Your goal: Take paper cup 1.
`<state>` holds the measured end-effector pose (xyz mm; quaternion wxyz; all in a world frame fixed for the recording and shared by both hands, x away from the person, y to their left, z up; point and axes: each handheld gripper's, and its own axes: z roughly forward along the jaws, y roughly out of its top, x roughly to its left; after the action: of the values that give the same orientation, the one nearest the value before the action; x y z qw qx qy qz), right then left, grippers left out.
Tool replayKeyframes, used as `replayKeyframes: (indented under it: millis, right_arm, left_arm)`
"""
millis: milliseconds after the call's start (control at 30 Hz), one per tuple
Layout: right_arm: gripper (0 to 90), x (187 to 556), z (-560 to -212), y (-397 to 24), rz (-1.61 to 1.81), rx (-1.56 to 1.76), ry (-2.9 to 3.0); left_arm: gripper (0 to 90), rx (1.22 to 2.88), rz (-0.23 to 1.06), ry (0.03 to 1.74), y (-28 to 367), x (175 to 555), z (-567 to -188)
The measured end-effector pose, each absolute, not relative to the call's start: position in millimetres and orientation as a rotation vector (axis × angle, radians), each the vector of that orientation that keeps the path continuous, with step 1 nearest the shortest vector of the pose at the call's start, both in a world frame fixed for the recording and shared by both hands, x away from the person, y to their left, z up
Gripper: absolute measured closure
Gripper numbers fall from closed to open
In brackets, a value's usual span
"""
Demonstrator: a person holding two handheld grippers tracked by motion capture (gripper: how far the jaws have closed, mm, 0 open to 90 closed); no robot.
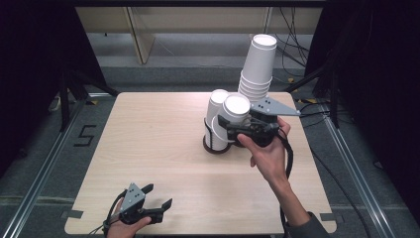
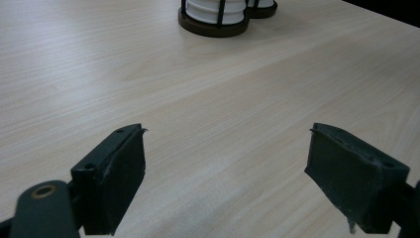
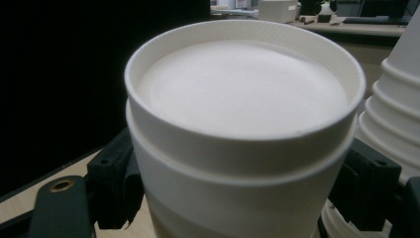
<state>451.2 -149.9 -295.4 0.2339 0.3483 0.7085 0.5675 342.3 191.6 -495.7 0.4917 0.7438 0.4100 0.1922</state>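
Pale wood table (image 1: 158, 148): our right gripper (image 1: 225, 130) clamps upside-down paper cups (image 3: 242, 148); left gripper (image 1: 159, 197) idle, jaws apart, holding nothing.

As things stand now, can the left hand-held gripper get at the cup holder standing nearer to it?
Probably yes. The left hand-held gripper has open, empty jaws, and bare table lies between it and the cup holder. The right hand-held gripper grips cups just beside it, so it may crowd that side.
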Motion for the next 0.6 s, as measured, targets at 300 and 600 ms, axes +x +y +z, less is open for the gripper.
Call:
replayKeyframes:
  millis: [300,600]
  right_arm:
    - [20.3,441,-340,-156,1.626,0.952,2.002]
    - [20.3,438,-363,-148,1.604,0.966,2.066]
  left_arm:
    - [14.8,1.809,0.468,0.996,191,343,-496]
    - [14.7,1.798,0.477,0.982,189,344,-493]
